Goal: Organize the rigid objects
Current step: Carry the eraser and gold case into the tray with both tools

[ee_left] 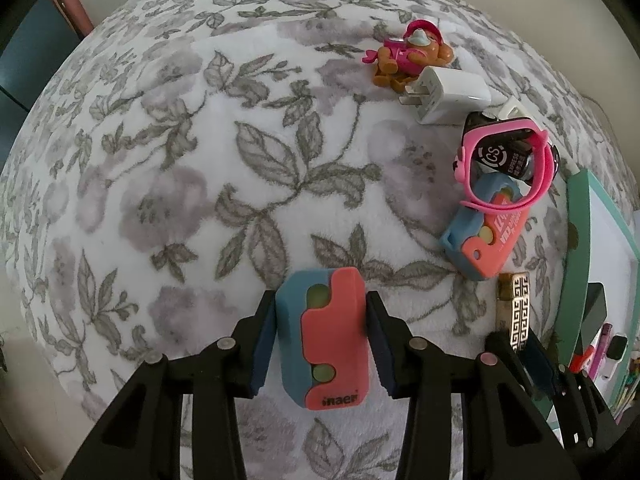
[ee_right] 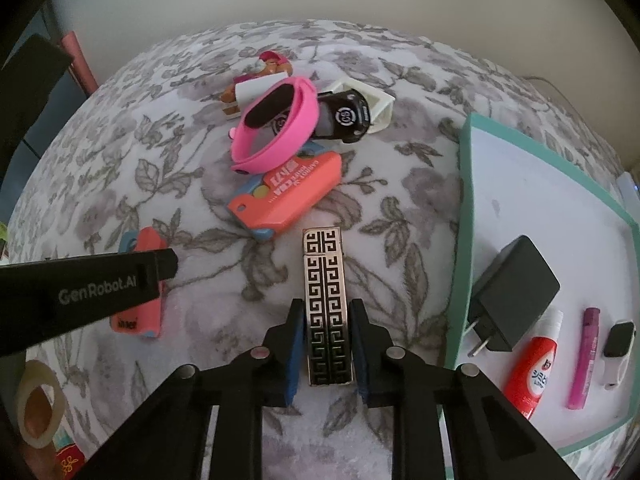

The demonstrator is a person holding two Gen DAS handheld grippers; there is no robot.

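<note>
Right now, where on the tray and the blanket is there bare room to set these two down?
The tray is bare across its far half, beyond the black charger; its near end is crowded by the glue bottle, pink pen and small watch. The blanket left of the pink band pile is bare.

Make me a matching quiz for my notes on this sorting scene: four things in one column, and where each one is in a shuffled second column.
Things:
1. Patterned metal lighter
2. Small coral-and-blue case
3. Black charger
4. Pink wristband

Places:
A. On the white tray with the teal rim
B. Between the pads of the left tool
C. Clamped in the right tool
D. On the floral blanket, resting partly on the larger coral case

Pairs: 1-C, 2-B, 3-A, 4-D
</note>
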